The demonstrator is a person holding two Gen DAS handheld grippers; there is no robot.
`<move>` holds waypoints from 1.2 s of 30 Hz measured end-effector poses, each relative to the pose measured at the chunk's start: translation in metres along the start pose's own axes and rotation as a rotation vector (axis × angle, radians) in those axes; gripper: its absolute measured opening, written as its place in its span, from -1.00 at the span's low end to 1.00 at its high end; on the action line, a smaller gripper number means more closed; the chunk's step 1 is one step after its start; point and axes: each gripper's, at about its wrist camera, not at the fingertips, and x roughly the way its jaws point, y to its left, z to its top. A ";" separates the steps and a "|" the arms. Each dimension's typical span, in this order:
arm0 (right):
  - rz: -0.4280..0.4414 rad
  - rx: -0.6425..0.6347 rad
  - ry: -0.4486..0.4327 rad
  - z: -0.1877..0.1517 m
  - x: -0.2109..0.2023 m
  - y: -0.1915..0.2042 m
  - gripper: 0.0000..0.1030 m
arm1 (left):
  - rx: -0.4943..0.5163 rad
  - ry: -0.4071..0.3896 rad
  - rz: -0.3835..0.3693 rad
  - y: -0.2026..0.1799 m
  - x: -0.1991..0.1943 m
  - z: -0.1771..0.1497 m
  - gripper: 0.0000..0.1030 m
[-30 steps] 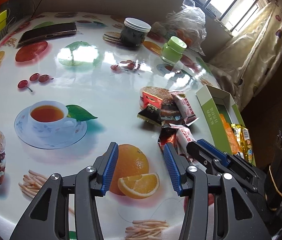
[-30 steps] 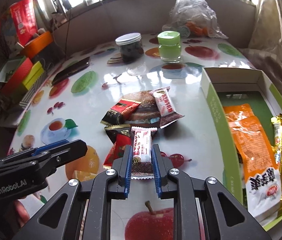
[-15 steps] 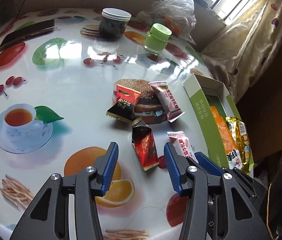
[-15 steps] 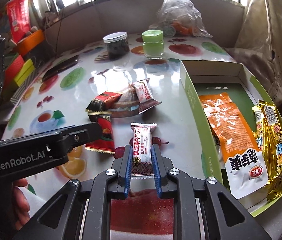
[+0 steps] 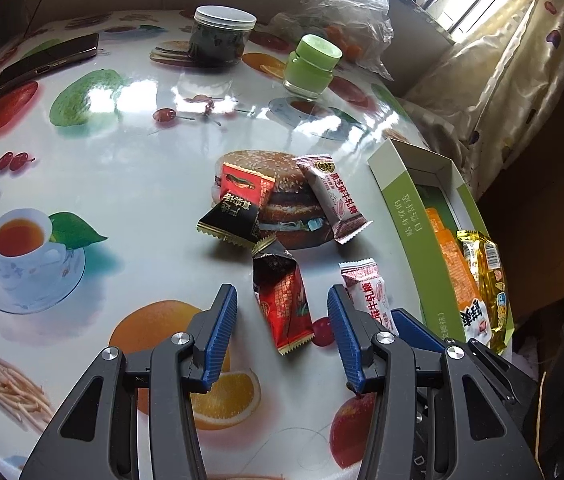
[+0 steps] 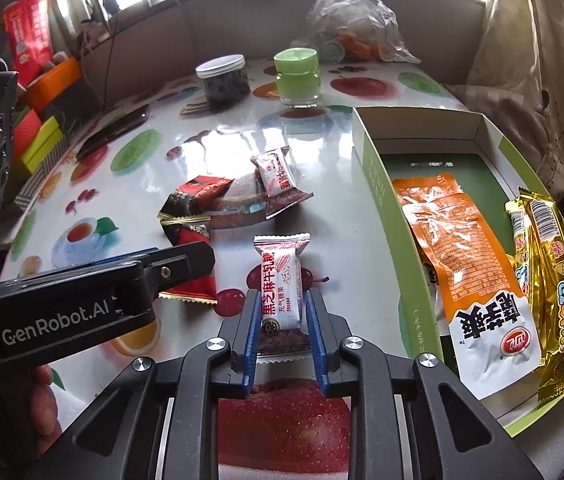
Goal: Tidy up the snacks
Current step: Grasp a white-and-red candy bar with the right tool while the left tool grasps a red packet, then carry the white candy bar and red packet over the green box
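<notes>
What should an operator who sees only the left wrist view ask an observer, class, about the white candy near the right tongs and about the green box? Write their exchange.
Operator: My view hides most of the white candy. Do the right tongs grip it?
Observer: The white candy lies between the right tongs, whose jaws are opening. A thin gap shows at each pad.
Operator: Is there room left in the green box?
Observer: Yes. The far end of the green box is bare, while the orange packets and gold packets fill the near part.
</notes>
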 end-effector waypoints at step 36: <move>-0.005 0.010 -0.069 -0.001 -0.023 0.002 -0.65 | 0.074 -0.079 0.059 -0.011 -0.029 -0.007 -0.55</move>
